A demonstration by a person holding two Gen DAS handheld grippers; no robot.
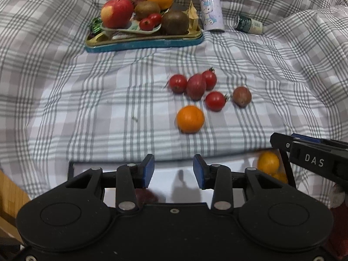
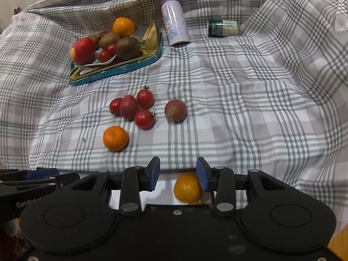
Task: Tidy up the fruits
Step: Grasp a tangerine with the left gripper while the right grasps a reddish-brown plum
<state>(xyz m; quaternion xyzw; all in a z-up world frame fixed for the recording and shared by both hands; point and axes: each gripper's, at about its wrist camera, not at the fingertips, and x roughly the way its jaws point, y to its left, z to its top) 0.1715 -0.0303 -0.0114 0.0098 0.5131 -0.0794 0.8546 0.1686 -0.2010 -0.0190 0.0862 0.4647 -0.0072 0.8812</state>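
Right wrist view: right gripper (image 2: 178,177) low at the near edge of the bedsheet (image 2: 250,108), jaws apart, nothing between the pads. A small orange (image 2: 187,187) sits just below and between them, leaning toward the right finger, on what looks like a white surface; contact can't be judged. Left gripper (image 1: 173,169) also wide and empty, close beside the right one.

Judgement: the step looks like either dropping off or picking up that near orange. If picking, centre the jaws on its widest part and close gently; round fruit rolls on soft cloth.

Farther out: a second orange (image 2: 115,138) lies loose on the sheet, ahead and left. Beyond it a tight cluster of cherry tomatoes (image 2: 139,106), touching each other, and a dull reddish fruit (image 2: 175,111) apart to their right. Far left, tray (image 2: 121,74) piled with apple, kiwis, an orange. A can (image 2: 175,21) and a small bottle (image 2: 223,28) stand behind.
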